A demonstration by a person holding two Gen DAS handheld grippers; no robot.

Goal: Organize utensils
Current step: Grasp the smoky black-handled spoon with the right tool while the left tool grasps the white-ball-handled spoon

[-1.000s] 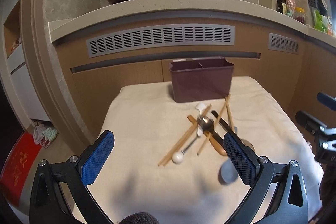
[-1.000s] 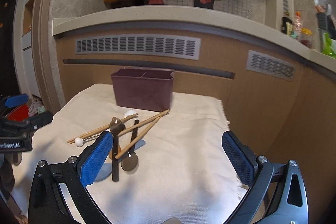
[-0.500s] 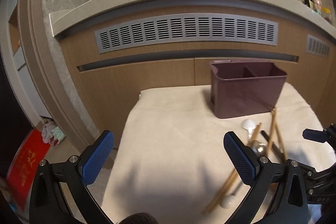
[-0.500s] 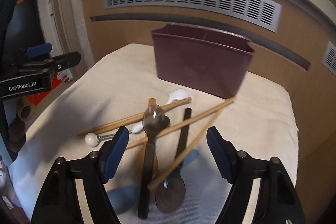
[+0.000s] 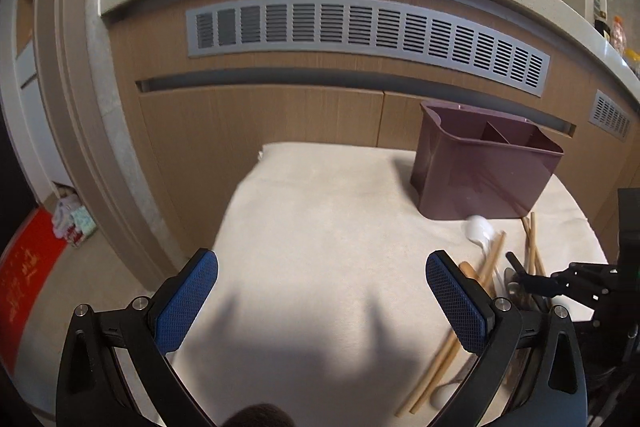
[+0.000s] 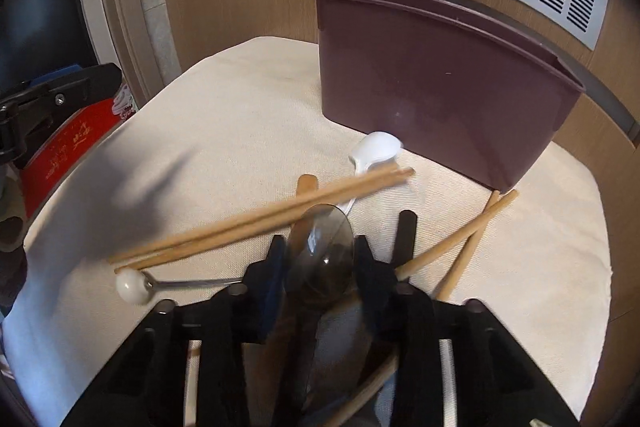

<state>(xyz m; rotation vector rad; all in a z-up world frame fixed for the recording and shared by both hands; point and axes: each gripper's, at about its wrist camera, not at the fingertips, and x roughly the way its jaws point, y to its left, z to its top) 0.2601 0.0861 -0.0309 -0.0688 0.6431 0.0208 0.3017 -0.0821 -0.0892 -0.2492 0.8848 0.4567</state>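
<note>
Right tool now around metal spoon.

Utensil caddy is being carried on the bench, toward its rear. Chopsticks, a metal spoon and a white spoon are being kept piled just before it.

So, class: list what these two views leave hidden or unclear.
- Right view: the right tool covers the metal spoon's handle; whether it grips the spoon is unclear.
- Right view: the bin's inside is hidden behind its wall.
- Left view: the left tool's finger covers part of the chopsticks.
</note>
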